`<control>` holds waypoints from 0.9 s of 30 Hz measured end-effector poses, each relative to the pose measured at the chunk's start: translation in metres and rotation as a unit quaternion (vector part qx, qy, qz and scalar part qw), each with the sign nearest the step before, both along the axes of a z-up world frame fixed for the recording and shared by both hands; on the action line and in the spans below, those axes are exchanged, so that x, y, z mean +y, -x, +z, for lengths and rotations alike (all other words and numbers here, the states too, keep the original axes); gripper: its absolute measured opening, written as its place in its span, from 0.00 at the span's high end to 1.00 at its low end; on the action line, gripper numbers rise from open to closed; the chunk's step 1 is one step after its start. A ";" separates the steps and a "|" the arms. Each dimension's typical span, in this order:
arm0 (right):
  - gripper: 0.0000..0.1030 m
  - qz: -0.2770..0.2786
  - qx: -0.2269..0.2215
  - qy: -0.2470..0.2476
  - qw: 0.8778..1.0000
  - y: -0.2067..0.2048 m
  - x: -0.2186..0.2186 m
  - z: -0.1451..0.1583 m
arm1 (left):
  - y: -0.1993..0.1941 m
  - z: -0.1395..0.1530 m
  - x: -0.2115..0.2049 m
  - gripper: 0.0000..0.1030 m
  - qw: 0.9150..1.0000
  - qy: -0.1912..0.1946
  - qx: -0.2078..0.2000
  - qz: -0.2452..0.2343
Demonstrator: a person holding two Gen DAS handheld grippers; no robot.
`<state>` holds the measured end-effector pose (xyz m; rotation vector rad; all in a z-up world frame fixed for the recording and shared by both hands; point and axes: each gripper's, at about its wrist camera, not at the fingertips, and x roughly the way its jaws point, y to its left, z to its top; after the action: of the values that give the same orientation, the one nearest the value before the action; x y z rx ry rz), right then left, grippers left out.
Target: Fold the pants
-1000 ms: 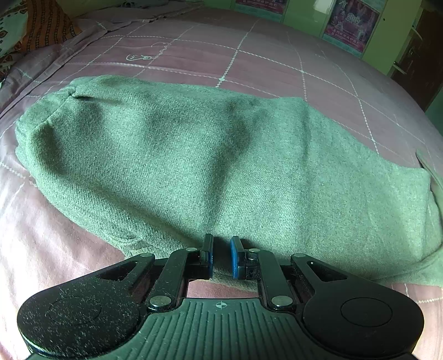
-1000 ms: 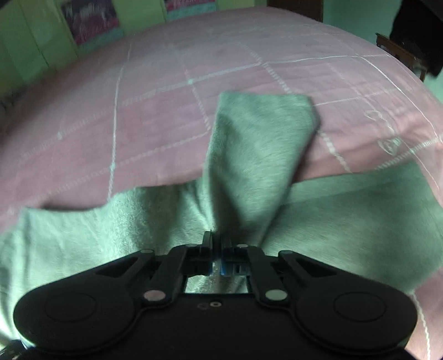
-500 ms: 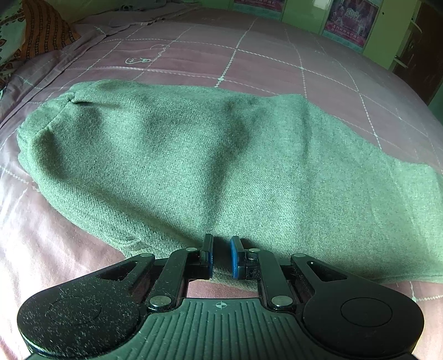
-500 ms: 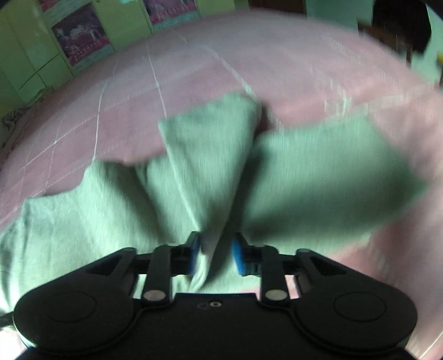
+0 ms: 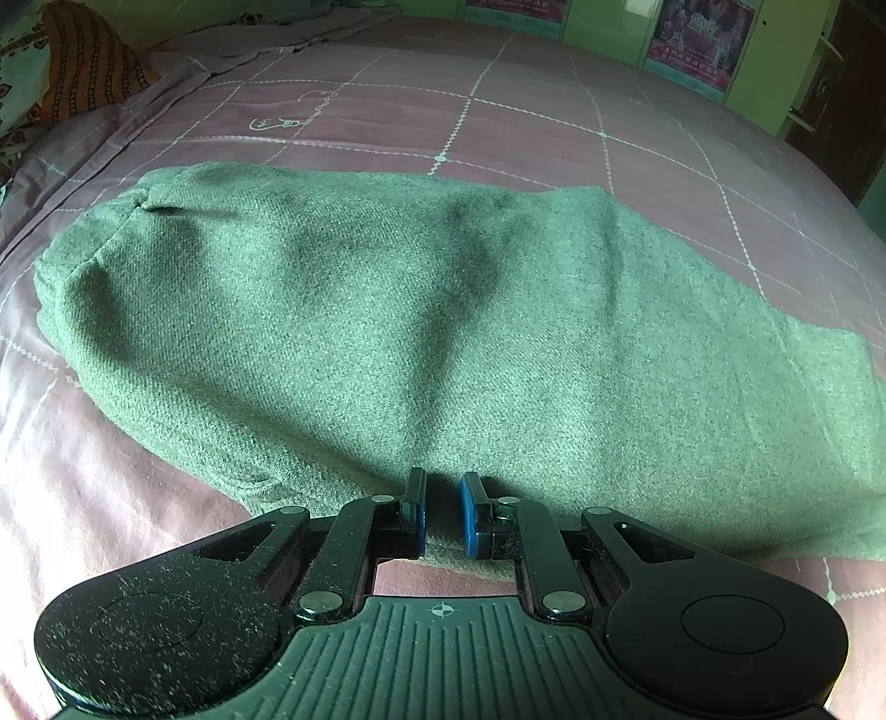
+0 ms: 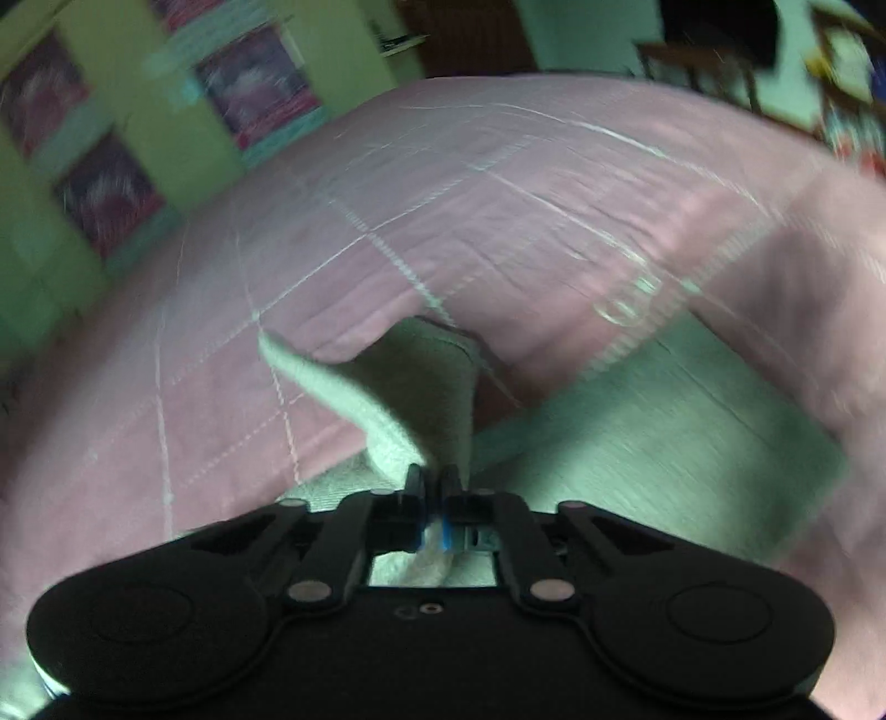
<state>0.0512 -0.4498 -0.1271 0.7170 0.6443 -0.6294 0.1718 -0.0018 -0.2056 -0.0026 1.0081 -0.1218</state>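
Note:
Green knit pants [image 5: 360,310] lie flat across the pink bedspread [image 5: 498,111], waistband at the left. My left gripper [image 5: 443,487] is shut on their near edge, a ridge of cloth pinched between the blue pads. In the blurred right wrist view, my right gripper [image 6: 433,482] is shut on a leg end [image 6: 426,382], which stands up from the fingers in a lifted, twisted flap. More of the pants [image 6: 664,437] lies flat to the right of that flap.
An orange patterned pillow [image 5: 88,61] lies at the bed's far left corner. Green cupboard doors with posters [image 5: 698,39] stand behind the bed. Dark furniture [image 6: 714,44] shows past the bed's far right edge.
The right gripper's jaws parted around the leg cloth, then shut on it again, and it swung sideways with the flap. The left gripper and its hold stayed as they were.

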 end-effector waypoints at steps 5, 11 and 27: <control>0.95 -0.014 0.010 -0.048 0.999 0.058 -0.004 -0.034 | 0.000 0.000 -0.004 0.87 1.000 -0.011 -0.002 -0.007; 0.65 -0.026 -0.025 -0.057 0.998 0.063 -0.019 -0.043 | 0.000 0.000 -0.007 0.87 1.000 -0.015 0.000 -0.004; 0.95 -0.079 -0.044 -0.027 0.995 0.089 -0.051 -0.032 | 0.002 -0.001 -0.012 0.87 0.999 -0.034 -0.007 -0.009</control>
<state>-0.0377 -0.5008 -0.1594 0.8482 0.5271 -0.7240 0.1694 -0.0140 -0.2061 0.0703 0.9990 -0.1041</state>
